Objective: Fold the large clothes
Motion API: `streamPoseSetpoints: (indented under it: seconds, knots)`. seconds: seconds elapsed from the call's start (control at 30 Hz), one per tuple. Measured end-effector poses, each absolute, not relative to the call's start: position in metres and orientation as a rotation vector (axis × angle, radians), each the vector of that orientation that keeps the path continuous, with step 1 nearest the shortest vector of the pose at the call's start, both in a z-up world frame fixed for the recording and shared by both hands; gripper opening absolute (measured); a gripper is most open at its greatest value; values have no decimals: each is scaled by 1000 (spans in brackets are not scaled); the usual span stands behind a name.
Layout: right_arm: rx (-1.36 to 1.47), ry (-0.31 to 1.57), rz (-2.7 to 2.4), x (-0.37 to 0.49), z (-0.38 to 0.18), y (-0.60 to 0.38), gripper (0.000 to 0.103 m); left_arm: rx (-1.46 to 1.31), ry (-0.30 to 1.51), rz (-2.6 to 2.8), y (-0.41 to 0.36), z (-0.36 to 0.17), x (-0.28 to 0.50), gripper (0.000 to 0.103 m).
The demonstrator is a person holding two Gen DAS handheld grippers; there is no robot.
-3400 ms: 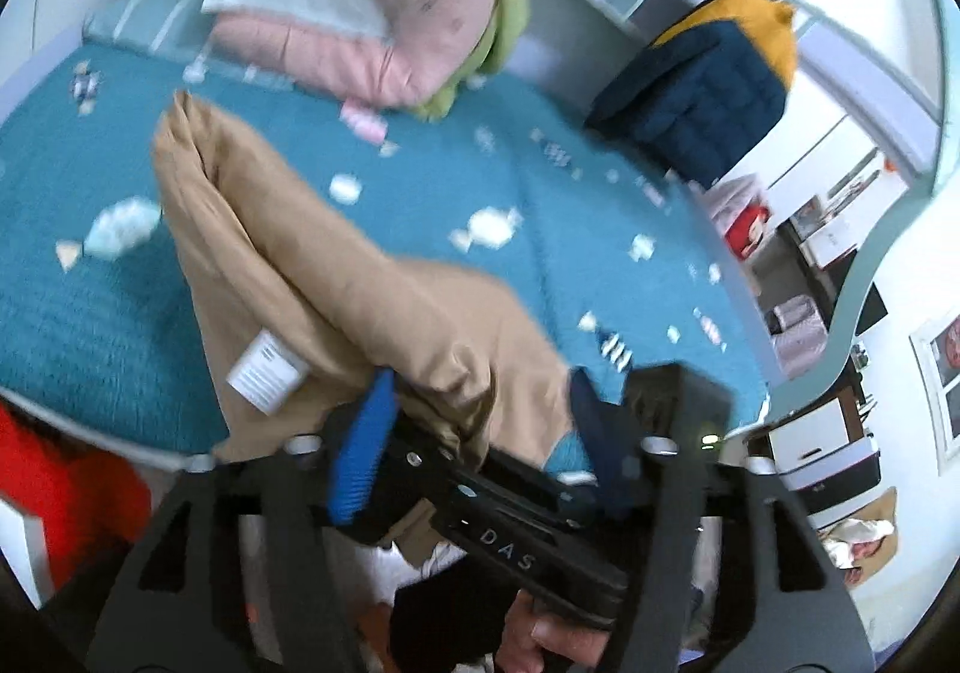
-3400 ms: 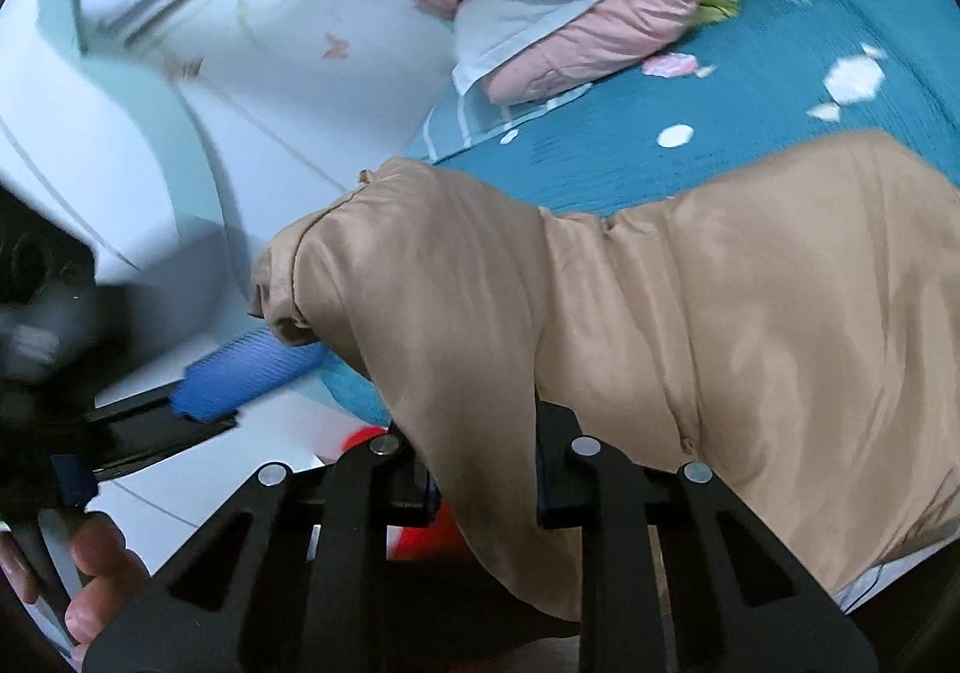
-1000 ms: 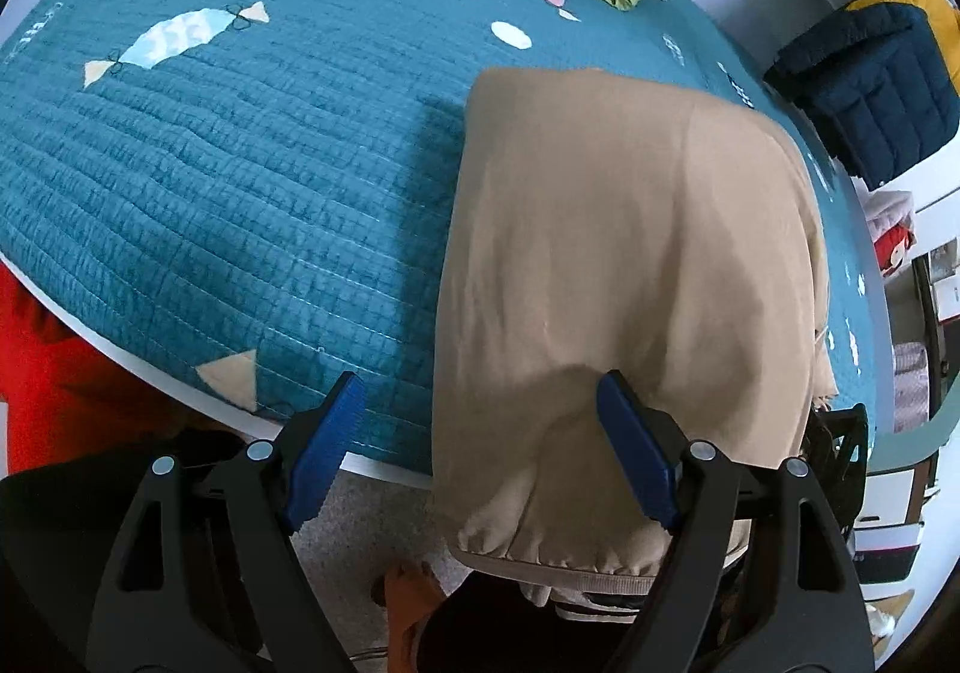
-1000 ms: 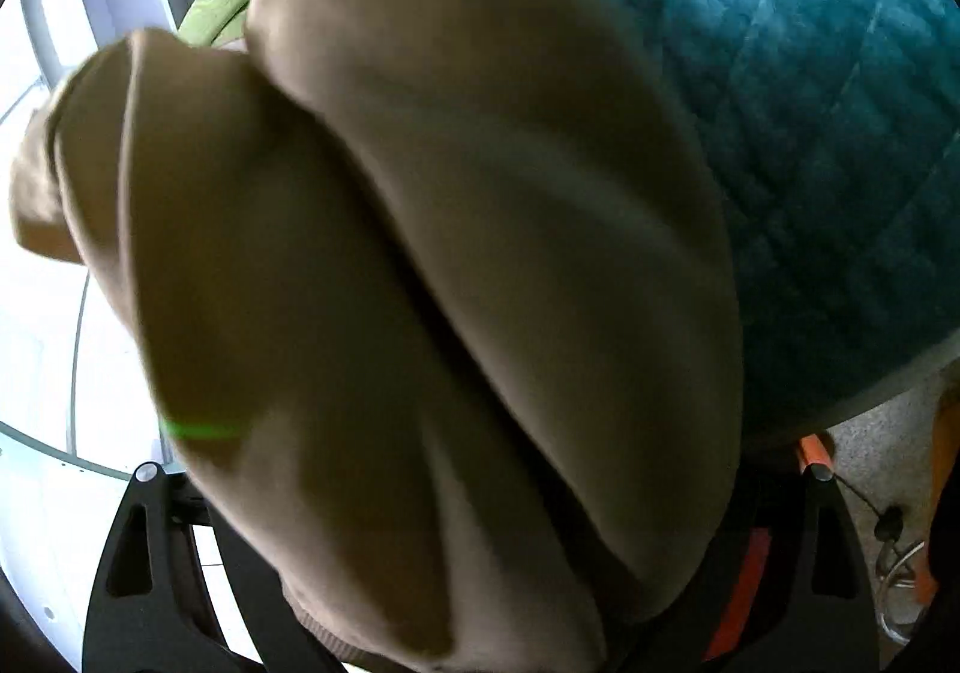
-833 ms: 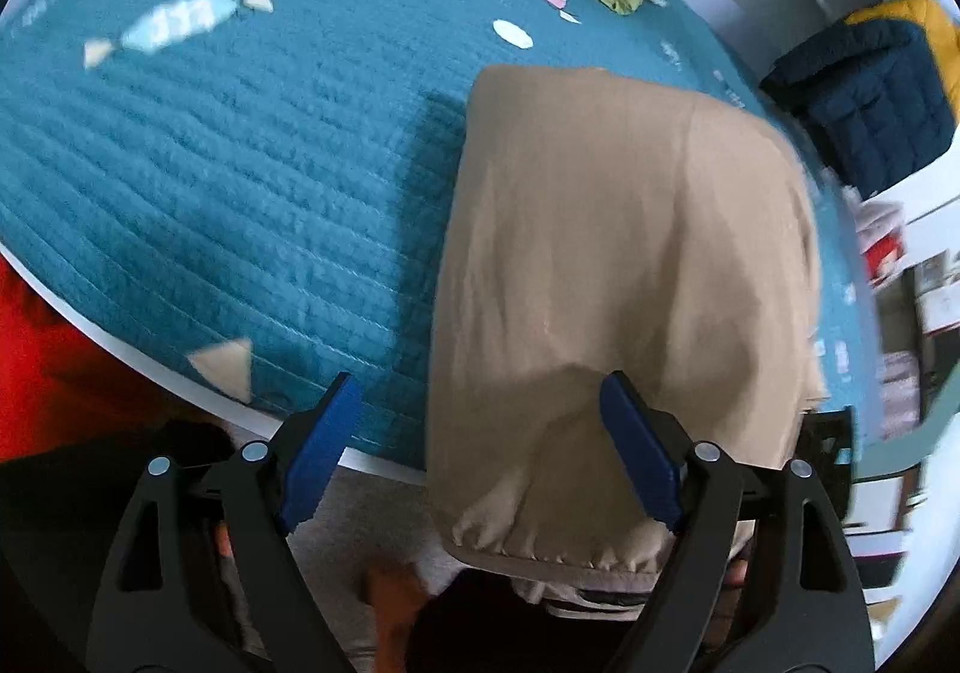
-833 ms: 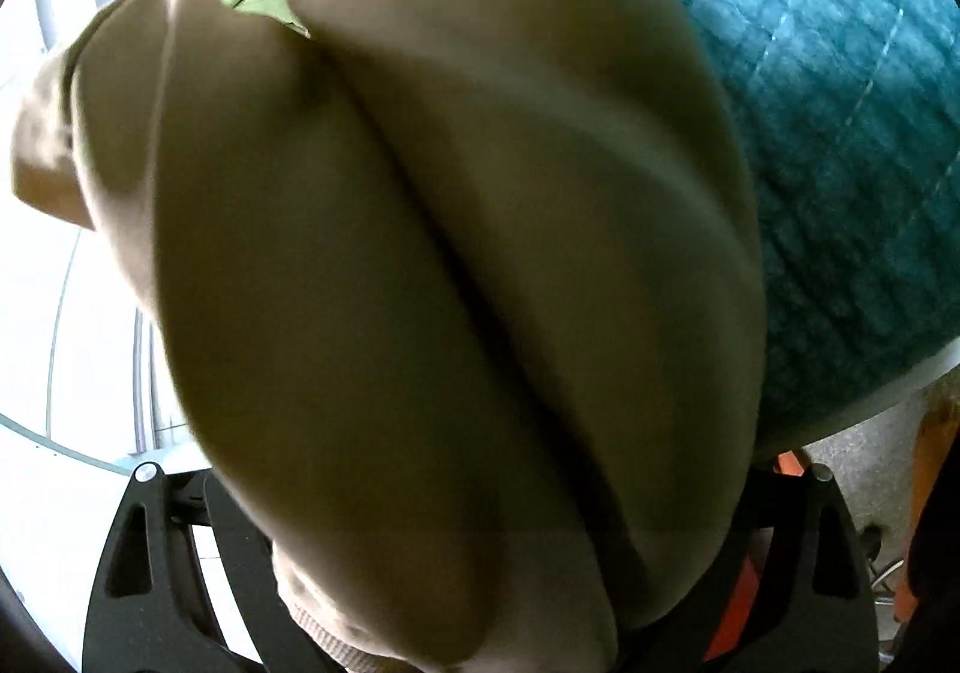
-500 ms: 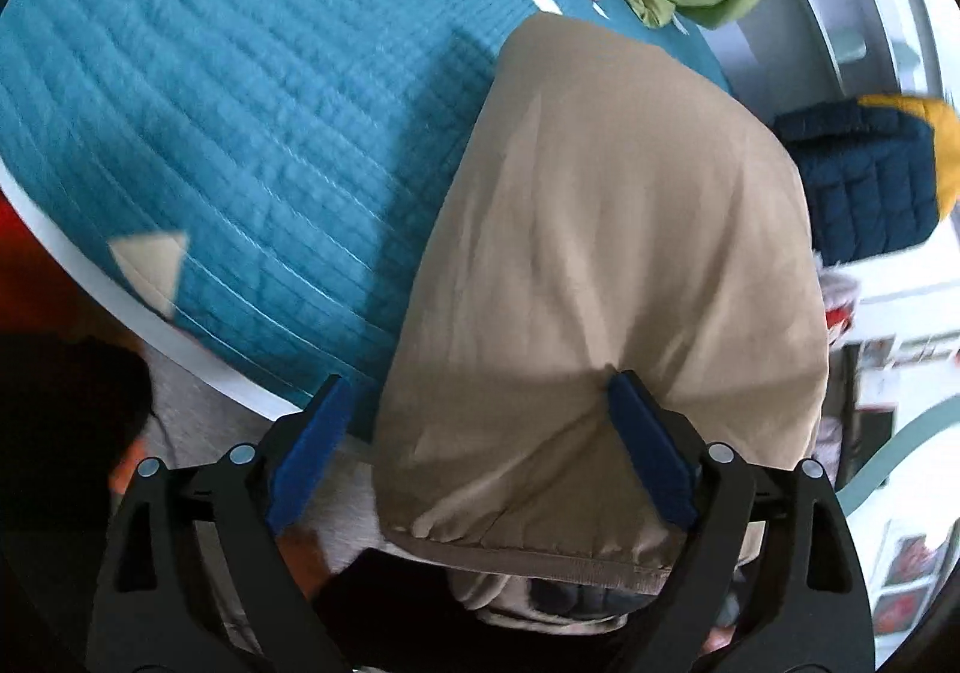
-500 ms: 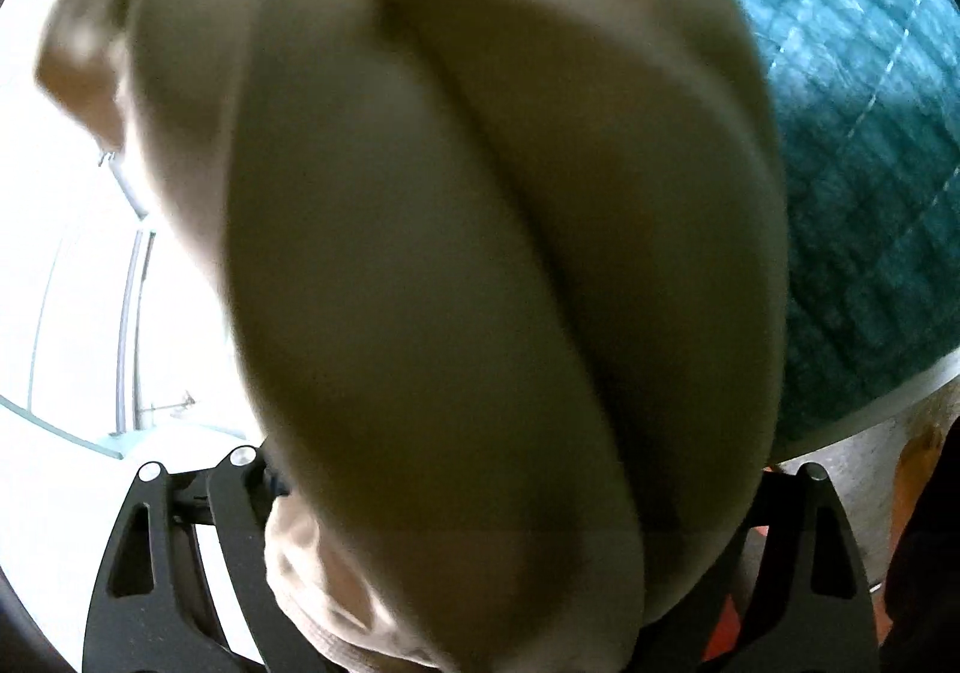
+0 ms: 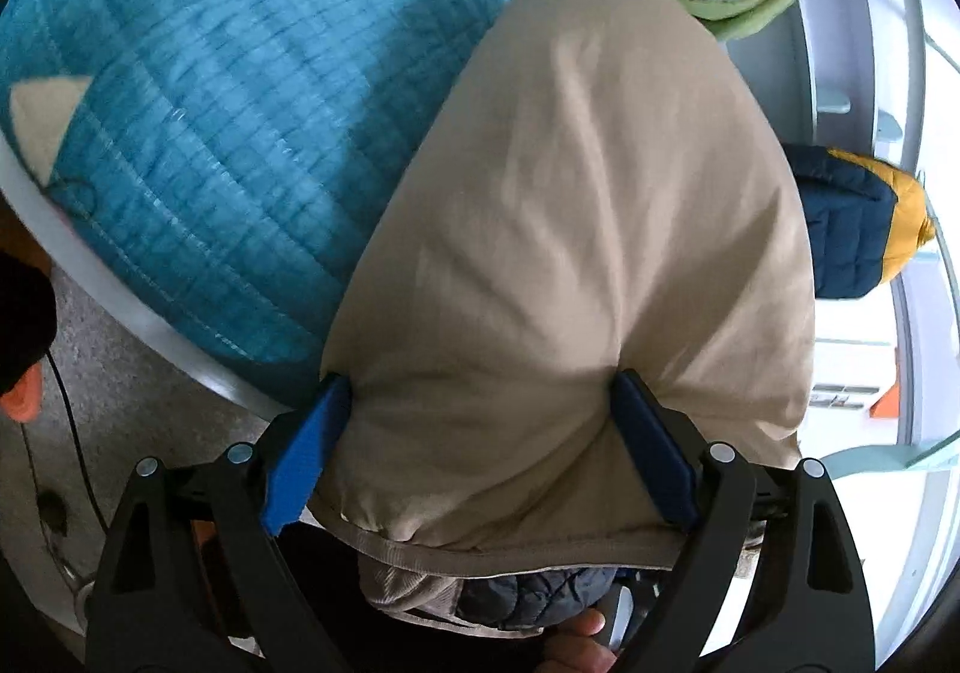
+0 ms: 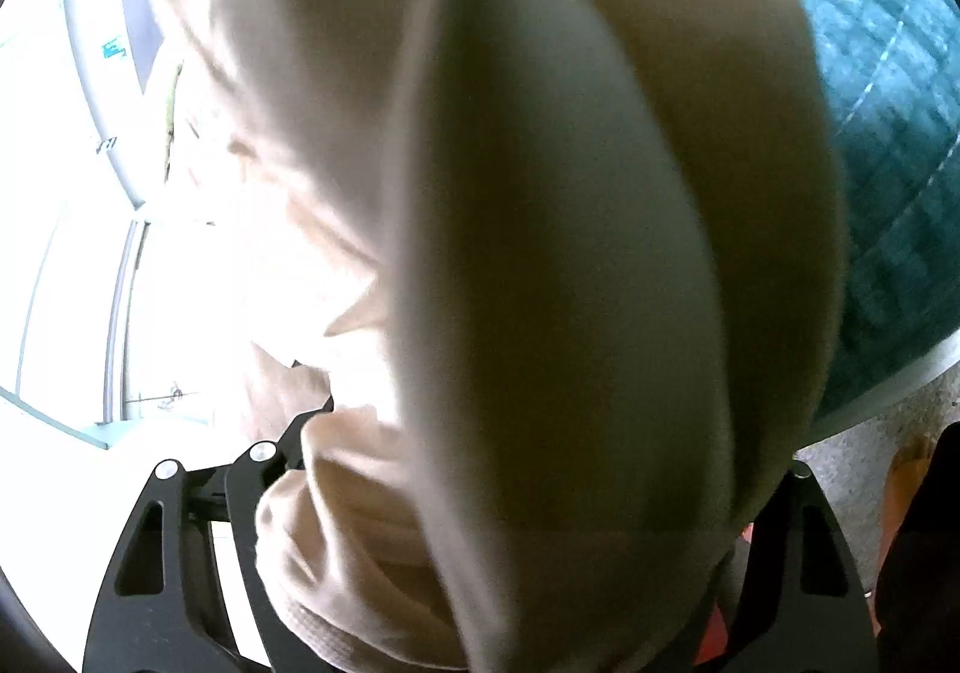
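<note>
Where once flat, tan garment (image 9: 576, 229) now bunched between left claw (image 9: 480, 451).

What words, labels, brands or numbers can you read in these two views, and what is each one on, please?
No text can be read in either view.
Dark marks on the white furniture, left wrist view: too blurred to read.
Teal mark on the grey frame, right wrist view: too blurred to read.
The tan garment shows no label or print.
</note>
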State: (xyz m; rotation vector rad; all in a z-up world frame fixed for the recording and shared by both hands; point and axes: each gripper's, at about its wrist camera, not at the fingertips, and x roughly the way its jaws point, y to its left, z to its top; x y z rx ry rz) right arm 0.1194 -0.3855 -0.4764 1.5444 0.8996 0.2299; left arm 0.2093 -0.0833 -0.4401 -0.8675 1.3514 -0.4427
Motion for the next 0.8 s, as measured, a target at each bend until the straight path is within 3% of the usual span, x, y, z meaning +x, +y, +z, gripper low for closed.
streamPoseSetpoints:
  seconds: [0.03, 0.17, 0.27, 0.57, 0.8]
  knots:
    - [1541, 899, 238, 121, -476, -382, 72, -845, 1344, -451, -87, -437, 209, 87]
    - [1574, 846, 311, 124, -472, -375, 58, -798, 1295, -490, -91, -420, 209, 69]
    - [1585, 820, 376, 132, -466, -367, 50, -780, 1254, -502, -84, -405, 213, 63]
    - [1589, 803, 550, 175, -453, -320, 46, -680, 1124, -473, -44, -358, 239, 61]
    - [1559, 843, 699, 249, -449, -246, 46, -672, 1029, -368, 41, -340, 277, 61]
